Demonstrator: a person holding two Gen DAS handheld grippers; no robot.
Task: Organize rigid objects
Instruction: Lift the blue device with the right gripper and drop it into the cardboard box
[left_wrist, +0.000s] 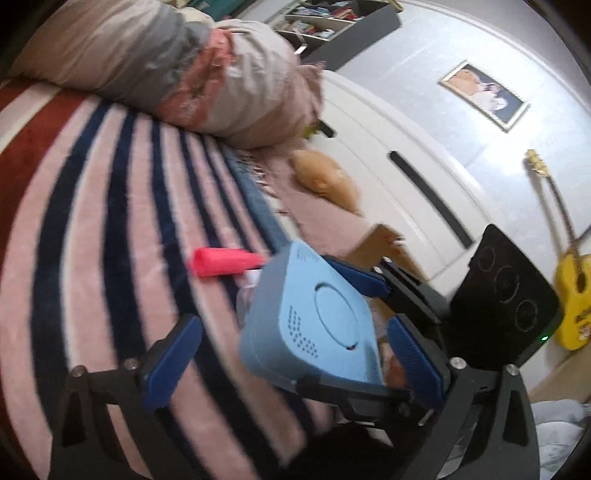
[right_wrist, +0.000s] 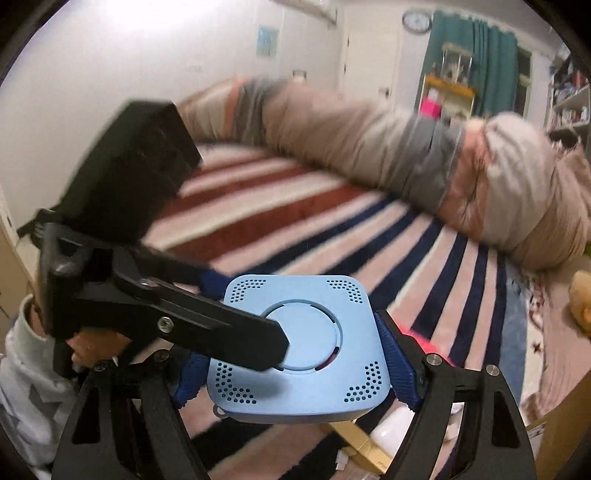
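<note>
Gripping a blue box (right_wrist: 299, 350) over the bed (right_wrist: 332, 229), the right claw (right_wrist: 295, 365) pinches its sides; the left claw (left_wrist: 291, 354), spread wide, should hold clear.

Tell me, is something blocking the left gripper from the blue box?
Nothing visible is. The blue box sits between the open fingers of the left gripper, while the right gripper clamps it by its sides.
</note>
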